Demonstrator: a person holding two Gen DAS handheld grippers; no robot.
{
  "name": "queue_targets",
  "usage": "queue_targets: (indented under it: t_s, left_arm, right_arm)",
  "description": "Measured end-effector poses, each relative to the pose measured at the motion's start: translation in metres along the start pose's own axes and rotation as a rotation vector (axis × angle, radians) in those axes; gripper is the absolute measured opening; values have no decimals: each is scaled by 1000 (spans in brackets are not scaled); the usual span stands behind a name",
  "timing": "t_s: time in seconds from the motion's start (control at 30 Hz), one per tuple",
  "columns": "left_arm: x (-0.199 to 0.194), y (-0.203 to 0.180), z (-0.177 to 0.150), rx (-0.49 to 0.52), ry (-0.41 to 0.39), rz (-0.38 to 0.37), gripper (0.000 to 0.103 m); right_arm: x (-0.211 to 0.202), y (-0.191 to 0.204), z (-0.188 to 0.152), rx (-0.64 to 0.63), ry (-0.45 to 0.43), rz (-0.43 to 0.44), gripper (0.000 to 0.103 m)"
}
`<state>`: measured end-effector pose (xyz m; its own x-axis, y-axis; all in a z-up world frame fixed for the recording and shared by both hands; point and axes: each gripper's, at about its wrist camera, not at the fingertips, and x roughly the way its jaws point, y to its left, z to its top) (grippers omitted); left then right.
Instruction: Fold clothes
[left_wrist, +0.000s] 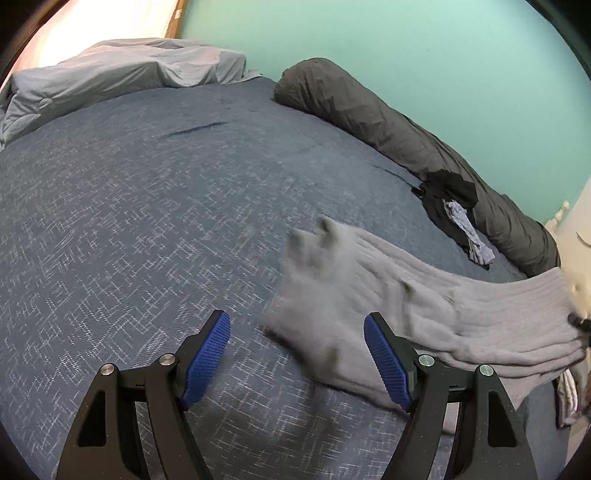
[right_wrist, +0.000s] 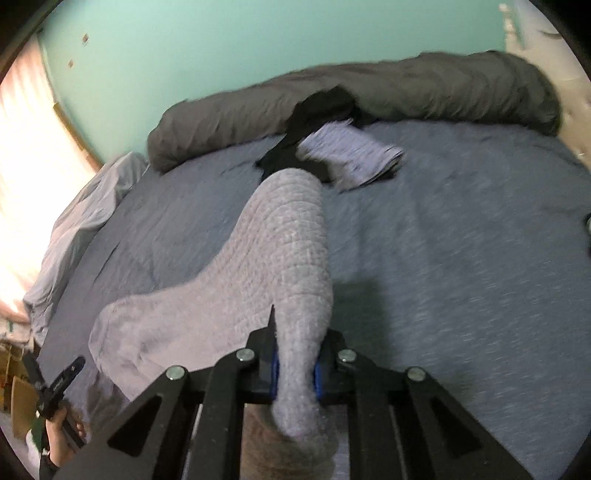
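Observation:
A grey ribbed sock (left_wrist: 424, 295) stretches across the blue bedspread (left_wrist: 147, 221), its toe end blurred near my left gripper. My left gripper (left_wrist: 295, 354) is open and empty, its blue pads (left_wrist: 207, 358) spread wide just above the bed, the sock's toe lying between and beyond them. My right gripper (right_wrist: 295, 373) is shut on the grey sock (right_wrist: 288, 258) at its cuff end and holds it up; the rest drapes forward and to the left. The left gripper also shows in the right wrist view (right_wrist: 55, 387) at the lower left.
A dark grey rolled duvet (left_wrist: 406, 144) lies along the far bed edge against the teal wall. A black garment (right_wrist: 314, 122) and a pale blue striped cloth (right_wrist: 354, 151) lie in a small pile by it. Light blue pillows (left_wrist: 122, 77) sit at the far left.

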<state>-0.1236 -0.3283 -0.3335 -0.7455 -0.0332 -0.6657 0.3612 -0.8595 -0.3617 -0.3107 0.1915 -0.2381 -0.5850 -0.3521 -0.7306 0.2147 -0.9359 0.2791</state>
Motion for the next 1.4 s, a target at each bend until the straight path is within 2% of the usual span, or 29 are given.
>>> queue_targets:
  t_s: [0.13,0.23,0.37,0.47,0.53,0.57,0.7,0.8,1.07,1.27,1.4]
  left_arm:
    - [2,-7,-1,16,11,-12,78]
    - [3,-11,0,25,13,-14,78]
    - [6,-23,-2,48,14,-21,78]
    - [13,-38,-5,73,25,-25,78]
    - [18,-47,-6,89,32,-32,78]
    - [20,-52,-7,99,35,-35,78]
    - [26,-71,-10,143,41,-48,78]
    - [29,-80,-12,160,44,-56,78]
    - [35,-91,-18,177,58,-66,78]
    - [37,-87,-18,178,65,-70,78]
    - [35,-80,-16,164,60,-68,78]
  right_arm:
    - [-27,-52,11,28,4,-95,12]
    - [-42,-102,2,70,4,-166,12]
    - [-40,-152,-17,96,31,-200,13]
    - [-19,-169,-37,90,61,-230,17]
    - [-9,-174,-46,103,62,-282,30]
    - [-10,-176,-49,106,48,-309,33]
    - [-22,-181,-54,132,-37,-394,58]
    - [-31,-163,-57,133,-84,-310,58]
    - [27,-34,-78,-130,35,-110,58]
    - [74,38,-103,-250,117,-12,58]
    - [97,66,-113,-325,164,6,62]
